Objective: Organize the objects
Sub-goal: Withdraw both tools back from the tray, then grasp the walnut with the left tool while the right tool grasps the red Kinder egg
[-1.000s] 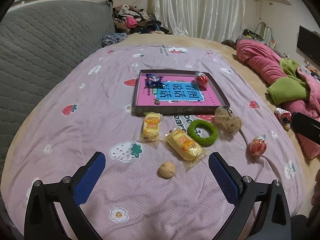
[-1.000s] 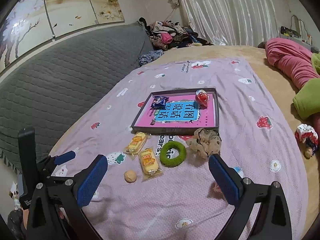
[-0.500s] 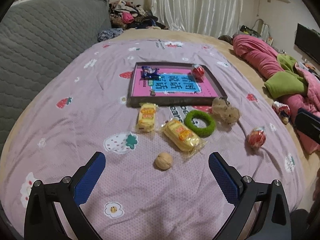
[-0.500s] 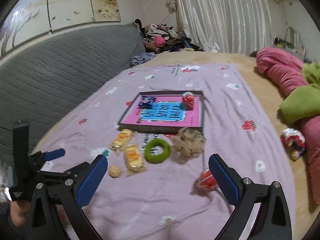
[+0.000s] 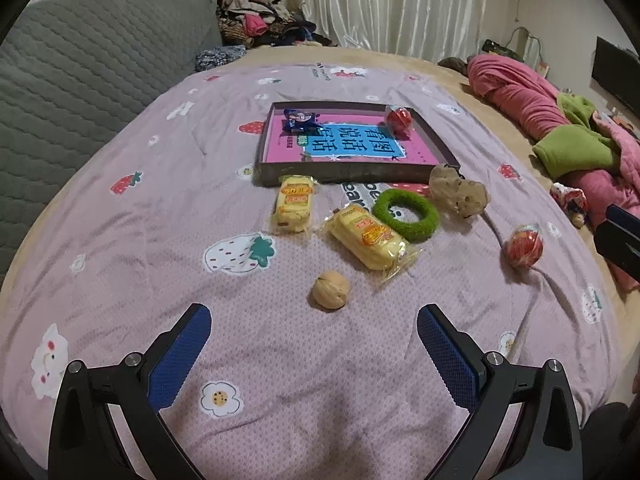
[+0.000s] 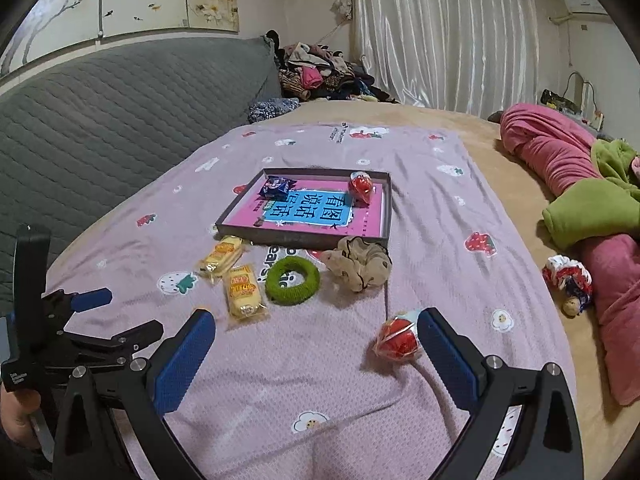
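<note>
1. Hovering low over the purple strawberry blanket (image 5: 160,208), the left gripper (image 5: 314,320) has its blue pads spread wide with nothing between them; the walnut (image 5: 331,291) lies just ahead, roughly centred between the fingers, which suggests it is the next pick.
2. Spread equally wide and also empty, the right gripper (image 6: 316,324) has a red foil-wrapped sweet (image 6: 396,339) lying just inside its right finger, so that side looks lined up for its own grab.
3. The shallow box tray (image 5: 348,178) sits farther up the blanket and already holds a blue snack packet (image 5: 299,121) and a second red sweet (image 5: 399,119); I judge it the collecting place.
4. Loose things lie in a cluster just in front of the tray's near wall: two yellow cake packets (image 5: 295,208) (image 5: 370,237), a green ring (image 5: 406,214) and a beige scrunchie (image 5: 458,194).
5. Most of the sorting seems yet to be done.
6. The walnut is round and could roll on the soft cloth, so a centred close seems wise.
</note>
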`<state>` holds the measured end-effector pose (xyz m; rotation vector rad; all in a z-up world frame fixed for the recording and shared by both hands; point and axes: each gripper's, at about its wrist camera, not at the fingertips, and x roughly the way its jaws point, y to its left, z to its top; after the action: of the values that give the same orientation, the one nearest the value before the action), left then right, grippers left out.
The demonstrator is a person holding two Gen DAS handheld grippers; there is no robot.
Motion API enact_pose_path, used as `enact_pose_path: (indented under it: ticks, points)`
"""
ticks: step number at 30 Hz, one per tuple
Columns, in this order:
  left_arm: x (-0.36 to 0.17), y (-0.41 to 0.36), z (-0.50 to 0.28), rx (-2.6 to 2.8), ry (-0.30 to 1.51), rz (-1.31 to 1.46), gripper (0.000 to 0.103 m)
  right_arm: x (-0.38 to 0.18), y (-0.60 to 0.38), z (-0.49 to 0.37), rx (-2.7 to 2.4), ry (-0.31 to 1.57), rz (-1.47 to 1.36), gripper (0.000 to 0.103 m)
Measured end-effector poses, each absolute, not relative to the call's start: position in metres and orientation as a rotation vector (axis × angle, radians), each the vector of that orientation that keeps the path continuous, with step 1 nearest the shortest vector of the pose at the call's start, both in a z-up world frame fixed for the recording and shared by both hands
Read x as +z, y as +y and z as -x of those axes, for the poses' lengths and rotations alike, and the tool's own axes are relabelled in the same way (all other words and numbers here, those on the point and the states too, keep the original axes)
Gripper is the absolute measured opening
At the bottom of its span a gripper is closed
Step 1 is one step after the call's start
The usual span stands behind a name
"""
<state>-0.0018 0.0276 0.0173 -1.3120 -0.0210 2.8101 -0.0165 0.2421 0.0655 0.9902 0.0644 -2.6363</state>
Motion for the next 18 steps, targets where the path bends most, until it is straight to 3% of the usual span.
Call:
enact_pose_path:
  ticks: [18]
  points:
    - [0.015, 0.026, -0.010, 2.809, -0.050, 1.296, 0.103, 0.053, 0.242, 0.009, -2.603, 0.040, -1.019, 0.102]
